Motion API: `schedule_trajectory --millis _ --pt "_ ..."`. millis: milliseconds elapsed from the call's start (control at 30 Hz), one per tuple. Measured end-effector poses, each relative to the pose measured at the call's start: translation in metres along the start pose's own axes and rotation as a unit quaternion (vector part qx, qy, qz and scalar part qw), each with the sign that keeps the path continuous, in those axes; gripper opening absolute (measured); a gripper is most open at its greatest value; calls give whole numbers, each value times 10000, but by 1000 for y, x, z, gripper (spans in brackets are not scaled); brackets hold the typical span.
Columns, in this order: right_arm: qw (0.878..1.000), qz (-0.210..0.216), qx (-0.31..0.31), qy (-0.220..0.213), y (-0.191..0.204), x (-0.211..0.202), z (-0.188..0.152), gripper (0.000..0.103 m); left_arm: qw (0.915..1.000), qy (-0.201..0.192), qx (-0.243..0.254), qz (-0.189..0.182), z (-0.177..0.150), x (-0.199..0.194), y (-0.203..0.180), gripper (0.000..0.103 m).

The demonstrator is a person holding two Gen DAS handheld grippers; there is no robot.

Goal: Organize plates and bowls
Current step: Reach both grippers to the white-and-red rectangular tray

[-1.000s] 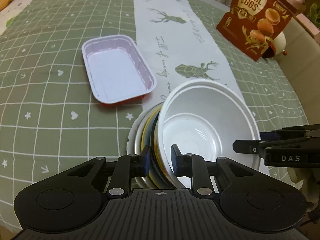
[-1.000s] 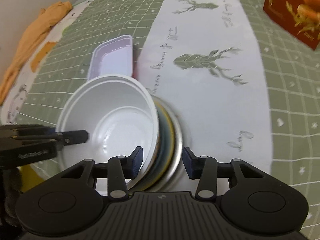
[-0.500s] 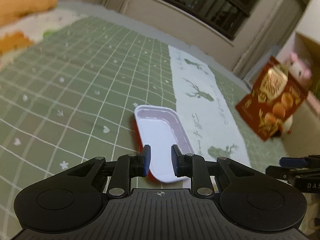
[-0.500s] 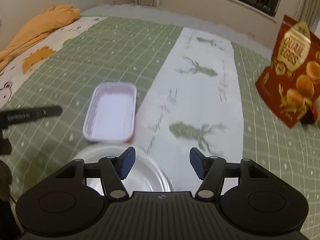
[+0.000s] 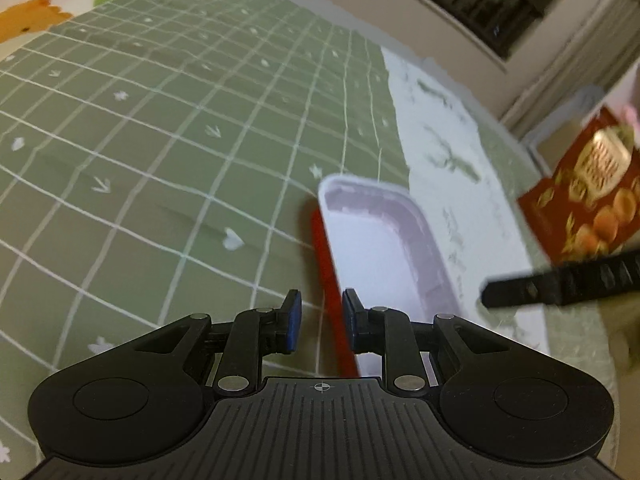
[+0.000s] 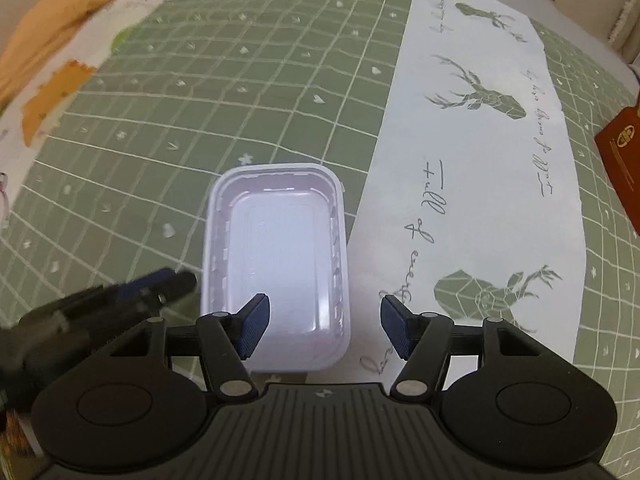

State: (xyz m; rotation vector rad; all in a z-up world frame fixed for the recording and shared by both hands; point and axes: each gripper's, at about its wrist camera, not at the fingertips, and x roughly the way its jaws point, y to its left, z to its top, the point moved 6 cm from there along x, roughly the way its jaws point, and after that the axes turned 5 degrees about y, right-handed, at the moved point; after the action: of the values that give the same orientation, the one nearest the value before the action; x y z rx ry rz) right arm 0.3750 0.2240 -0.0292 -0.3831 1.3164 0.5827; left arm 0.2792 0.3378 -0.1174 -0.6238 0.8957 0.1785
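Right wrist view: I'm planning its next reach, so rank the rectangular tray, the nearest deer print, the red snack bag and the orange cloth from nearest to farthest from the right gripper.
1. rectangular tray, under the right gripper, toward its left finger.
2. nearest deer print, just right.
3. red snack bag, far right edge.
4. orange cloth, far upper left corner.

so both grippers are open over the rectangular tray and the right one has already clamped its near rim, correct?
Not quite. The right gripper has clamped nothing: in the right wrist view its jaws stand wide apart above the rectangular tray, touching no rim. The rest holds: the left gripper is also open, its narrower gap lined up over the tray's red outer side.
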Motion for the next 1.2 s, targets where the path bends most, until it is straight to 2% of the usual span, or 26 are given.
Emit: schedule_trajectory --millis 167,233,333,633,767,833,933,1033,1200 --pt "9990 -146 -68 419 -3 33 15 57 9999 19 128 -15 -5 5 -7 26" --pt "9976 -150 -241 634 0 46 17 48 9999 47 114 -56 -4 9 -7 26" --pt "9965 -252 -307 742 3 58 19 43 9999 71 49 -132 -2 12 -5 29" --pt "9936 -361 -79 1065 -2 84 21 41 9997 98 -57 -226 3 18 -4 32" --pt "9934 -320 -141 1090 -1 86 20 40 9996 124 -33 -235 3 18 -5 31" --pt "9930 -125 -189 1157 1 85 19 33 9995 163 -55 -256 3 19 -3 31" --pt "9930 31 -288 1149 9 81 15 33 9998 152 -36 -159 4 19 -1 31" --pt "9934 -5 -361 1085 13 77 14 33 9998 175 -25 -93 3 22 0 31" --pt "9944 -302 -57 1010 -1 80 17 33 9997 237 11 -29 2 27 0 30"
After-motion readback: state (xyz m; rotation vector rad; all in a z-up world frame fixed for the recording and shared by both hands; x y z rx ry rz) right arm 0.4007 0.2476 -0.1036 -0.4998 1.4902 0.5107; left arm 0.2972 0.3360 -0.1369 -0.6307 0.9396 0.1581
